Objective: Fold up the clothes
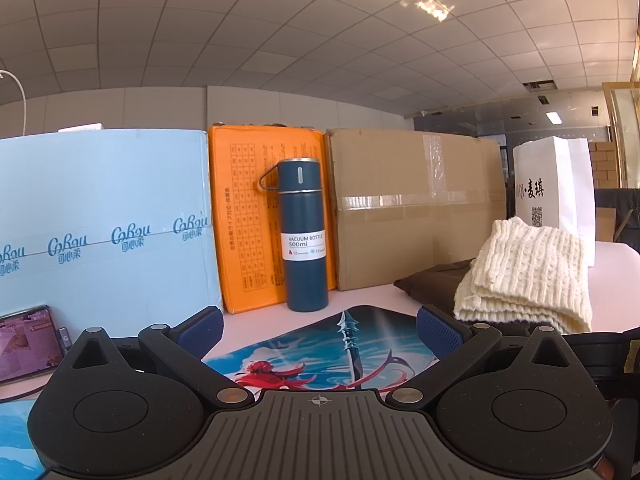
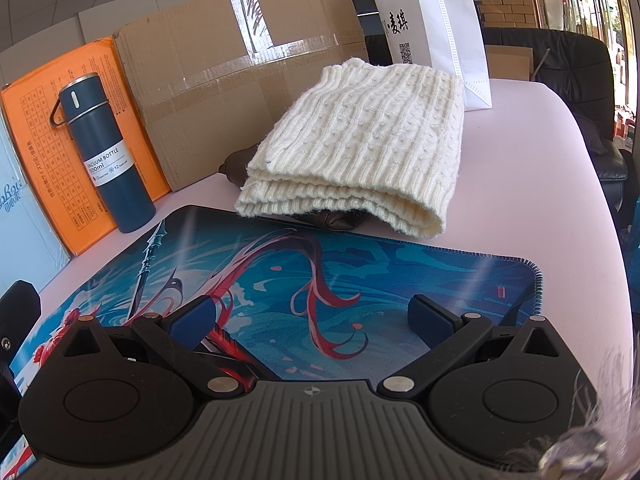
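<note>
A cream knitted sweater [image 2: 360,140] lies folded on top of a dark brown garment [image 2: 340,220] on the pale table, just beyond the blue printed mat [image 2: 320,272]. In the left wrist view the same sweater [image 1: 528,268] sits to the right, over the brown garment [image 1: 432,280]. My left gripper [image 1: 320,328] is open above the mat with nothing between its blue pads. My right gripper [image 2: 316,316] is also open and holds nothing, low over the mat and short of the sweater.
A dark blue vacuum bottle [image 1: 304,236] stands in front of an orange box [image 1: 248,216]. Beside it are a light blue carton [image 1: 100,220] and a cardboard box [image 1: 416,204]. A white paper bag [image 2: 436,28] stands behind the sweater. A phone [image 1: 24,340] lies at left.
</note>
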